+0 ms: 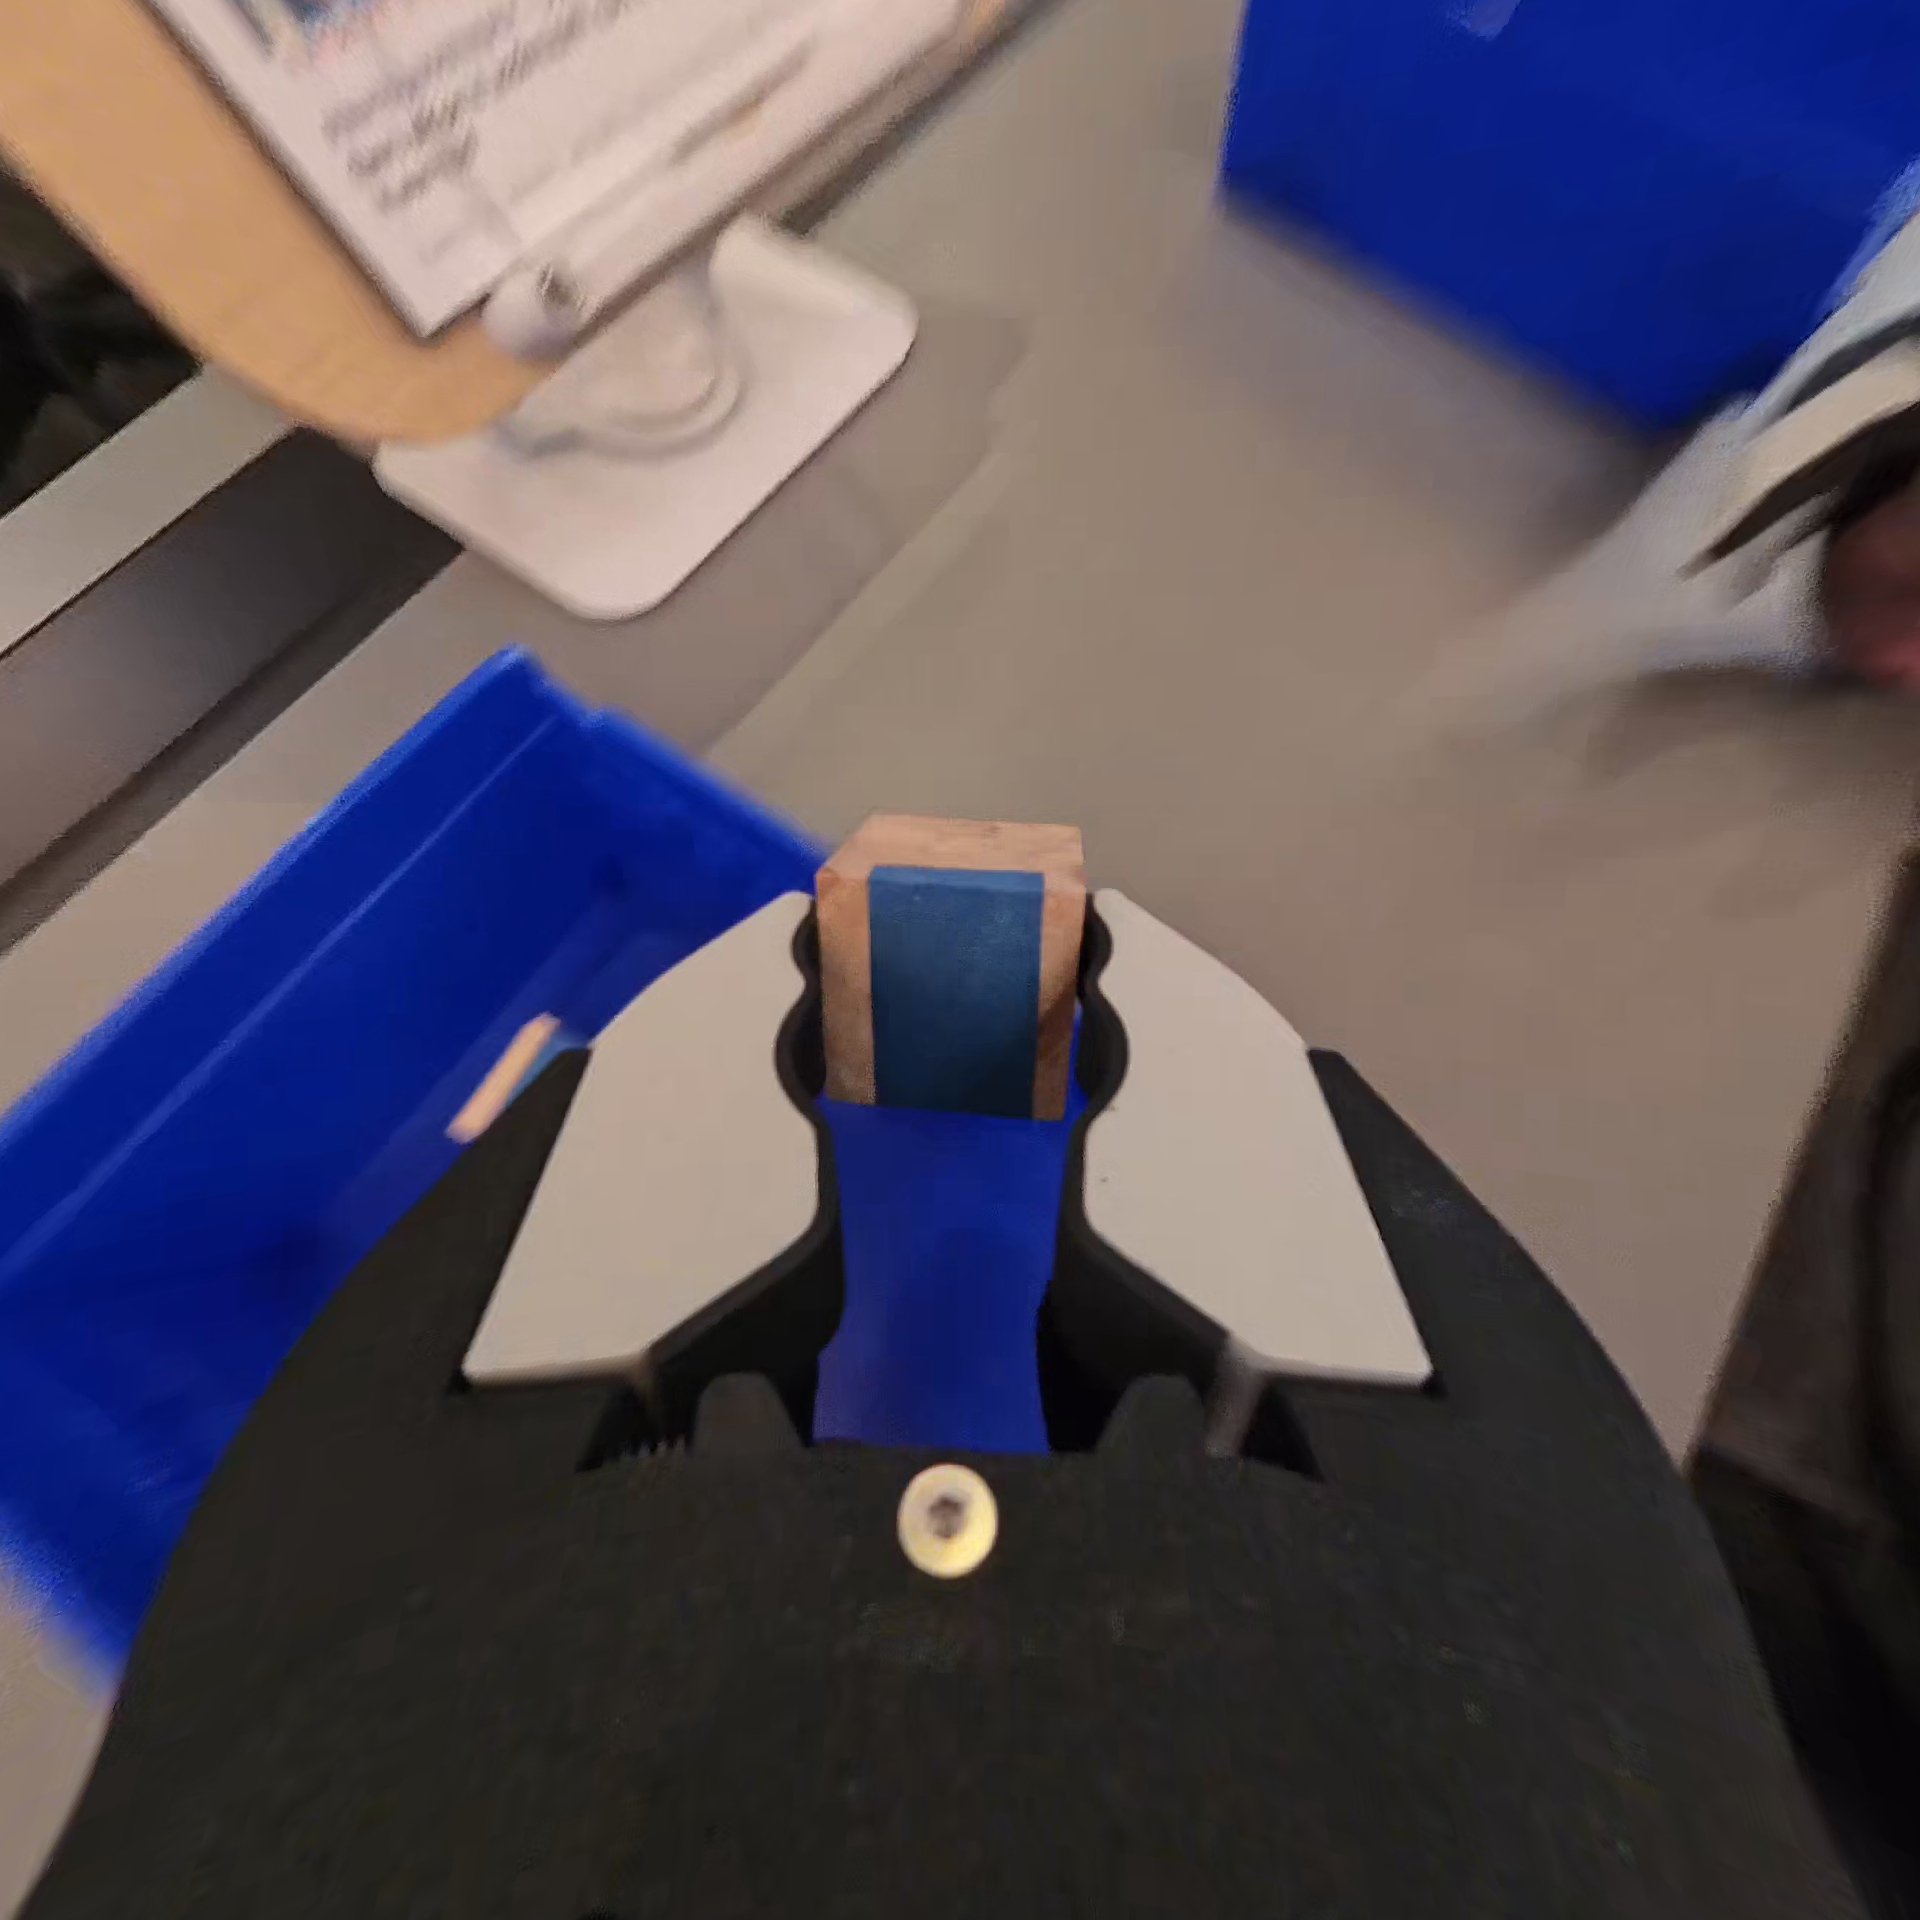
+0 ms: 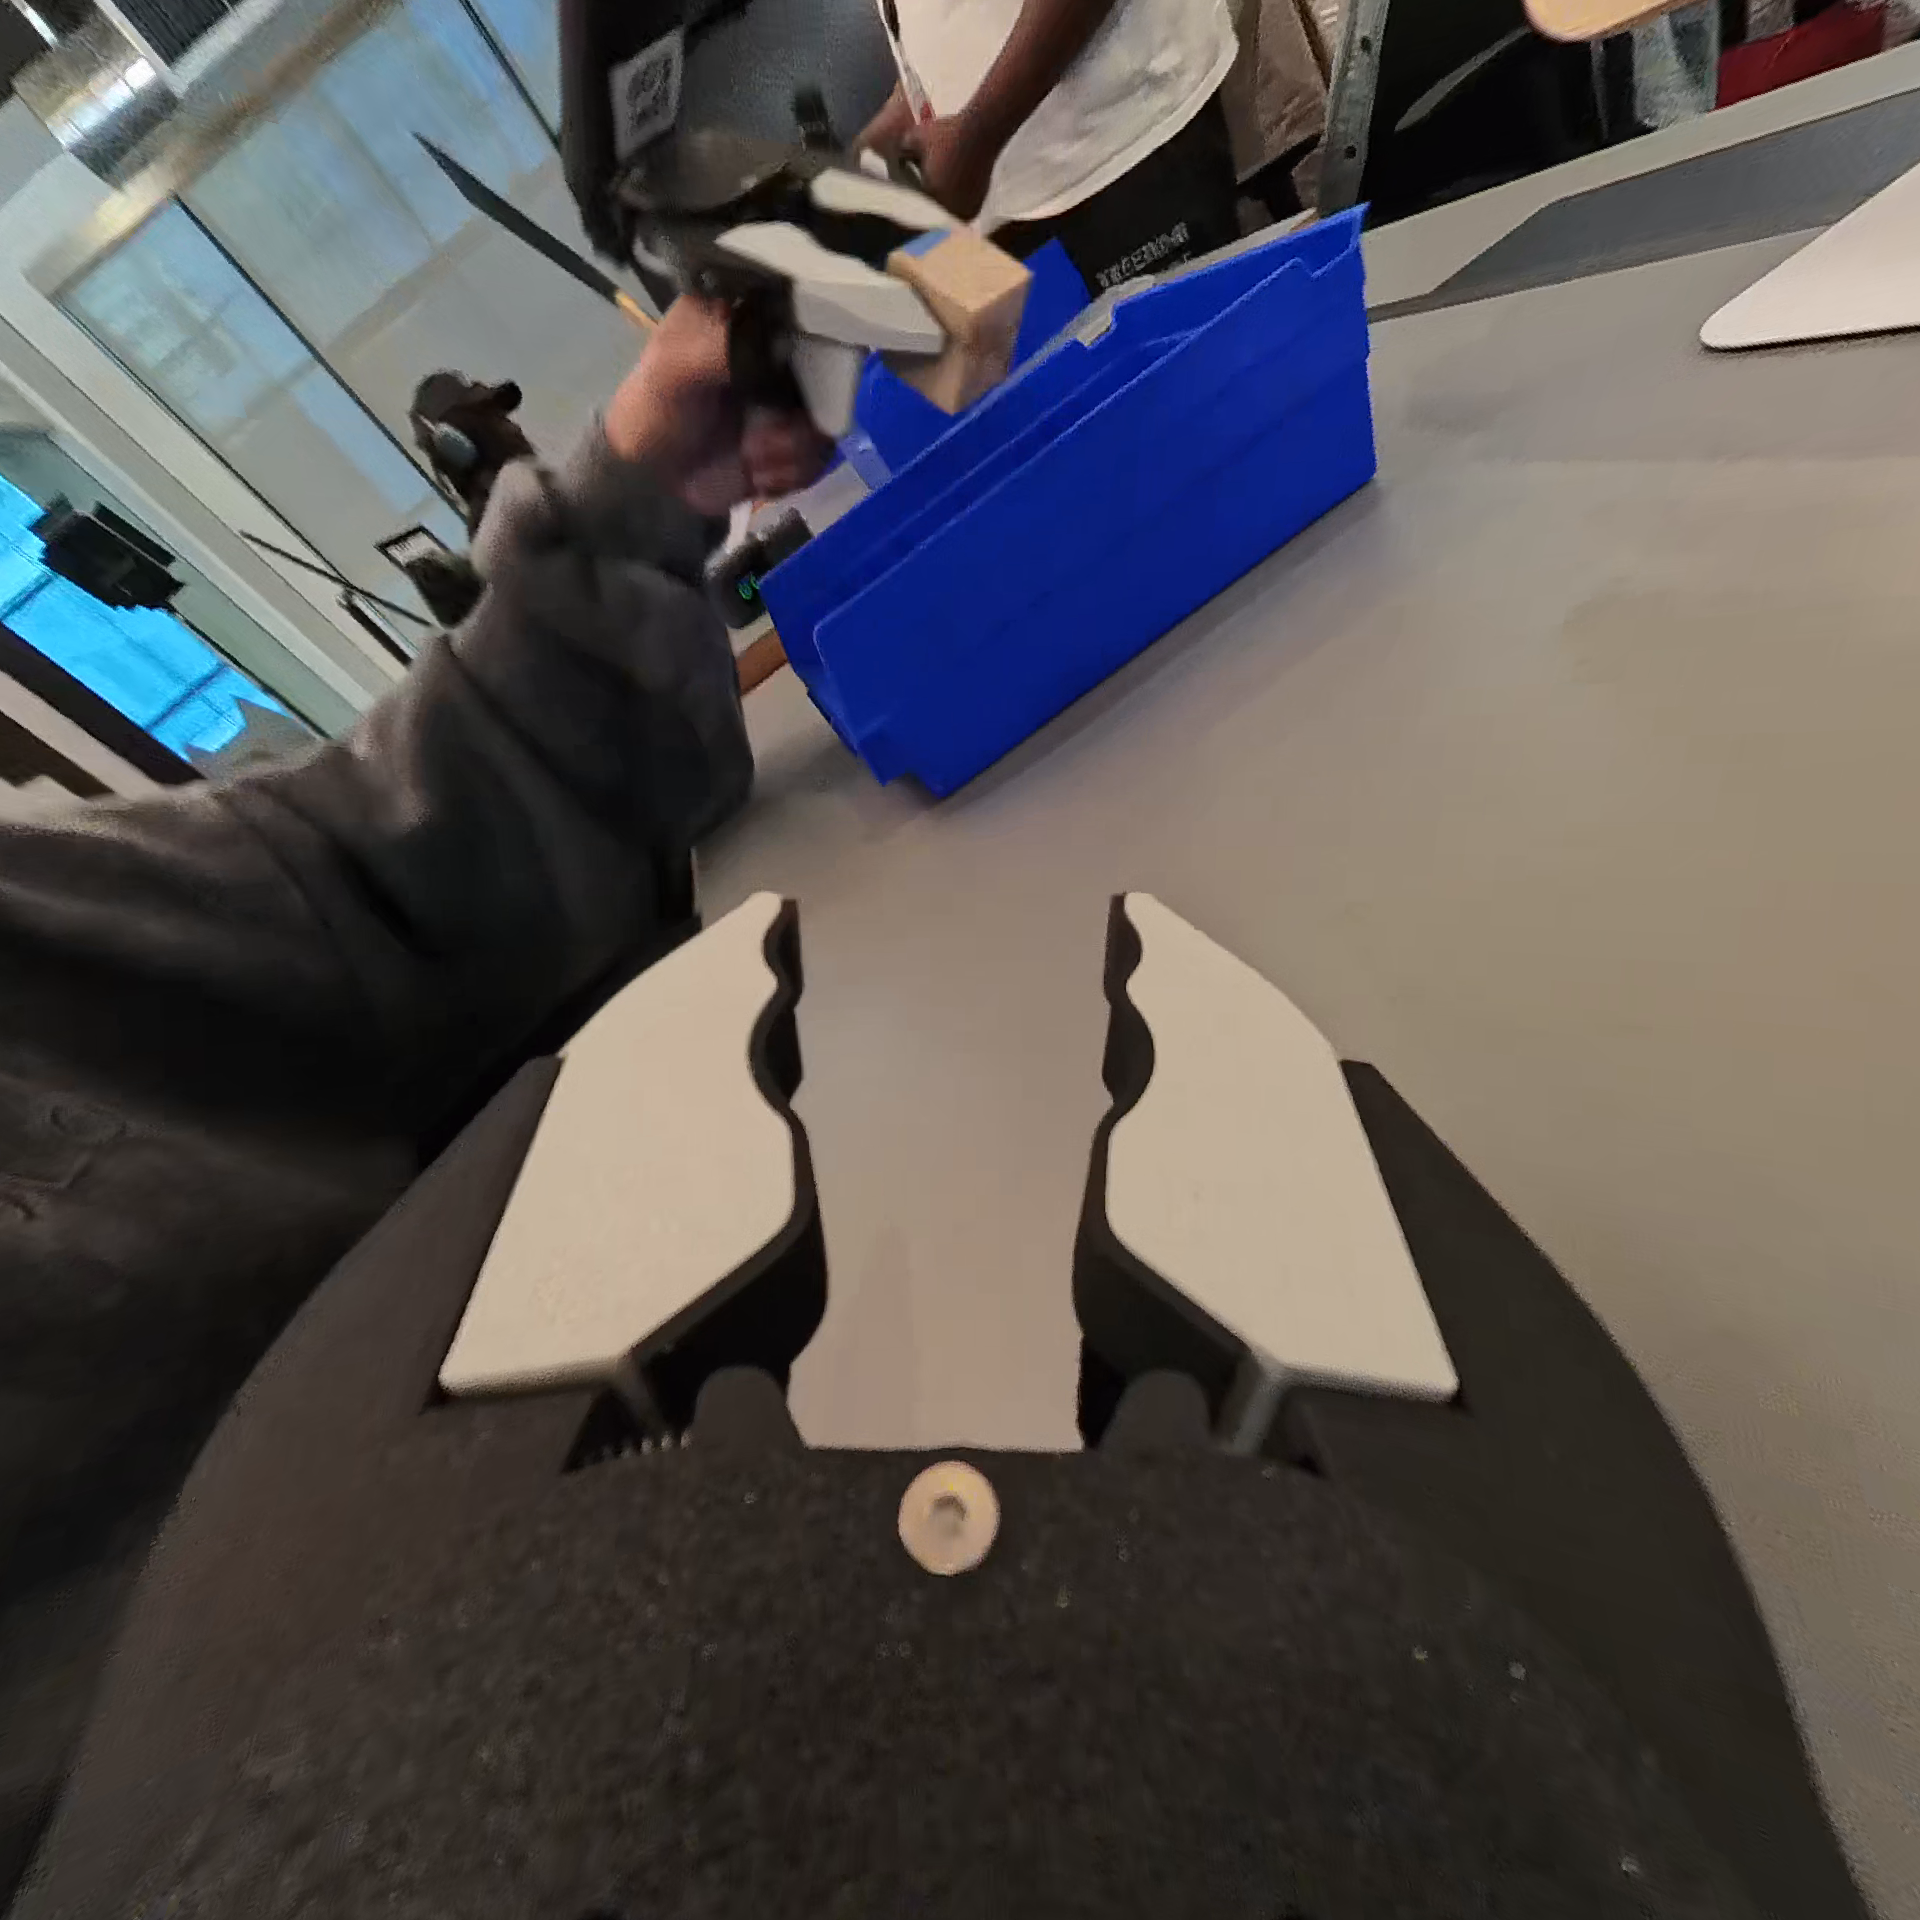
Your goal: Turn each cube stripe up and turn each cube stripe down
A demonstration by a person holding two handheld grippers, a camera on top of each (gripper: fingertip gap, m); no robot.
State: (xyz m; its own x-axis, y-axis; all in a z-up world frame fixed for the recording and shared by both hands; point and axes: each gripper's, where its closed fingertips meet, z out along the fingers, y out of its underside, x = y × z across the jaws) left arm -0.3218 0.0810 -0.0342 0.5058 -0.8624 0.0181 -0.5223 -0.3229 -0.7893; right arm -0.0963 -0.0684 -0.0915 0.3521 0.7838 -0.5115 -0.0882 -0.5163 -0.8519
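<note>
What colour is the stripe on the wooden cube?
Blue, on the cube held in the left gripper; left wrist view shows it best.

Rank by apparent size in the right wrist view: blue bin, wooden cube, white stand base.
1. blue bin
2. white stand base, cut off by the frame, so unsure
3. wooden cube, held in the left gripper
</note>
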